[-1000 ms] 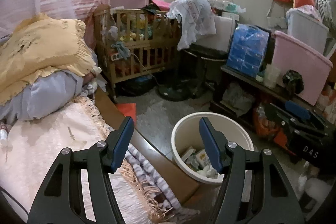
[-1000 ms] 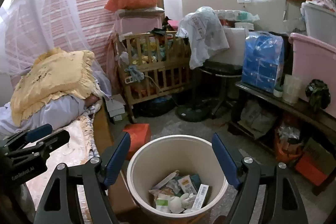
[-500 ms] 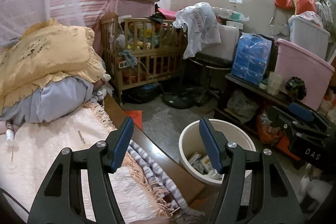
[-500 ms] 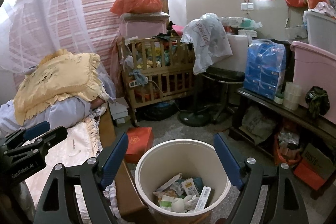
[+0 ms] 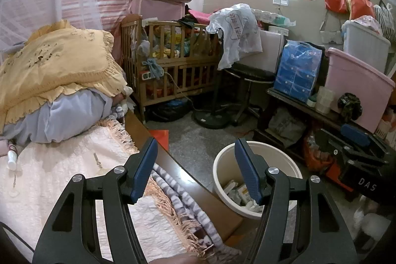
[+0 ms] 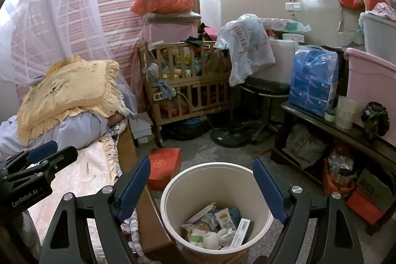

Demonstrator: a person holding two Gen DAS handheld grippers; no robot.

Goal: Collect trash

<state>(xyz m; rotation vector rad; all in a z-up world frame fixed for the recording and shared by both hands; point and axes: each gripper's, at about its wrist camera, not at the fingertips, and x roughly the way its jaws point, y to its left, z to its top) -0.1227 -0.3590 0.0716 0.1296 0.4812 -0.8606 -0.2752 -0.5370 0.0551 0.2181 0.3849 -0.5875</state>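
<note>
A cream waste bin [image 6: 237,173] stands on the floor beside the bed, with several wrappers and cartons [image 6: 217,229] in its bottom. It also shows in the left wrist view [image 5: 292,165]. My right gripper [image 6: 201,186] is open and empty, raised above the bin's rim. My left gripper [image 5: 195,167] is open and empty above the bed's wooden edge [image 5: 188,180]. On the pale bedspread lie a small white bottle [image 5: 12,159] and small scraps [image 5: 97,160]. The left gripper also shows in the right wrist view [image 6: 37,165].
A yellow pillow [image 5: 57,63] lies on bedding at the left. A wooden crib [image 5: 173,61], a stool [image 5: 250,81] and a fan base [image 5: 210,118] stand behind. A red box [image 6: 164,171] lies on the floor. A cluttered bench [image 6: 346,130] lines the right.
Both grippers have risen and drawn back from the bin, so it sits lower and smaller in view. More of the bedspread shows. Both stay open.
</note>
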